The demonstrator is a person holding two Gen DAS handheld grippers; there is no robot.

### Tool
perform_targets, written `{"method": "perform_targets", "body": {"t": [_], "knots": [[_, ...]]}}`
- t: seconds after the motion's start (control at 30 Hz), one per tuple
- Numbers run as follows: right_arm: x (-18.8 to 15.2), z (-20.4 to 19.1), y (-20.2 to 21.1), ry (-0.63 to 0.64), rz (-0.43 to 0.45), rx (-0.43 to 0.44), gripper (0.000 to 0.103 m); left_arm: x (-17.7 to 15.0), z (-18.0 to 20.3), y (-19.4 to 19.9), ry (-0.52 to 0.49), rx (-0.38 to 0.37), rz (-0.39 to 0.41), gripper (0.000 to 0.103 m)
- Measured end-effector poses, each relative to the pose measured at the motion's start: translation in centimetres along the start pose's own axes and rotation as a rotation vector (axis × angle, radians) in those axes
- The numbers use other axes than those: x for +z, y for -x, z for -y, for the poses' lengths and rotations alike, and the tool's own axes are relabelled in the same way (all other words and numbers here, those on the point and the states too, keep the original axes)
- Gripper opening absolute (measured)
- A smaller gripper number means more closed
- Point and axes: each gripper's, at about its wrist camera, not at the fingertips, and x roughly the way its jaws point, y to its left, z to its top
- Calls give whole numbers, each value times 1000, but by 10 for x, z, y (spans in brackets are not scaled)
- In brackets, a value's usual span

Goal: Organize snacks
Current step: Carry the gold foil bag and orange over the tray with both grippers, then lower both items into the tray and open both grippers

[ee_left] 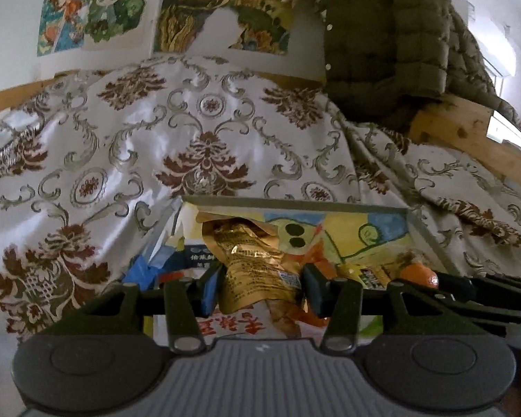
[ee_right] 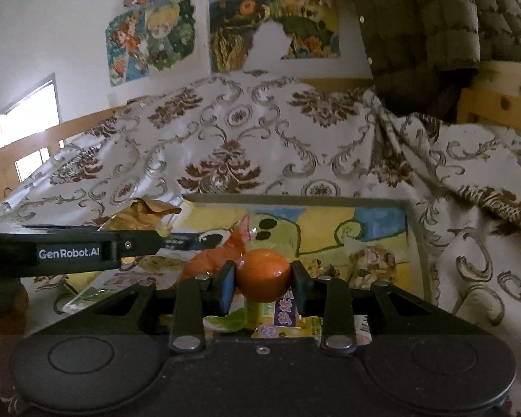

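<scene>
Gold pouch (ee_left: 257,271), long axis upright, clamped by left gripper (ee_left: 260,286); orange (ee_right: 263,275) pinched in right gripper (ee_right: 263,279); damask cloth (ee_left: 128,146) beneath, posters (ee_left: 97,10) behind.

- One gold foil snack pouch (ee_left: 257,267) is seen, crumpled.
- One orange fruit (ee_right: 262,275) is counted.
- One open box (ee_right: 413,229) with a painted cartoon inside is seen.
- Two grippers are counted: the left gripper (ee_left: 260,286) and the right gripper (ee_right: 262,285).
- Several further snack packets are seen in the box; their number cannot be told.
</scene>
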Motion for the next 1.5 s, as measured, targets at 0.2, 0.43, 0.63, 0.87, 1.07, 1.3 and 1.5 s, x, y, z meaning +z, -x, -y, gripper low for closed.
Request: {"method": "perform_targets", "body": {"t": [0.2, 0.43, 0.63, 0.87, 1.07, 1.3, 1.5], "knots": [[-1, -2, -10, 9, -24, -2, 35, -1, 1, -7, -11, 2, -16, 53], [-1, -5, -16, 19, -39, -3, 35, 3, -3, -15, 27, 2, -41, 53], [-1, -7, -19, 31, -47, -11, 35, 3, -9, -20, 43, 14, -56, 54], [-4, -10, -23, 40, -56, -30, 36, 1, -12, -24, 52, 18, -79, 54], [-6, -10, -25, 41, -66, -41, 36, -1, -12, -26, 53, 15, -96, 55], [-10, -9, -24, 52, -68, -51, 36, -4, -10, -29, 56, 14, -115, 56], [-9, -9, -23, 49, -65, -58, 39, -3, -12, -30, 65, 19, -126, 58]]}}
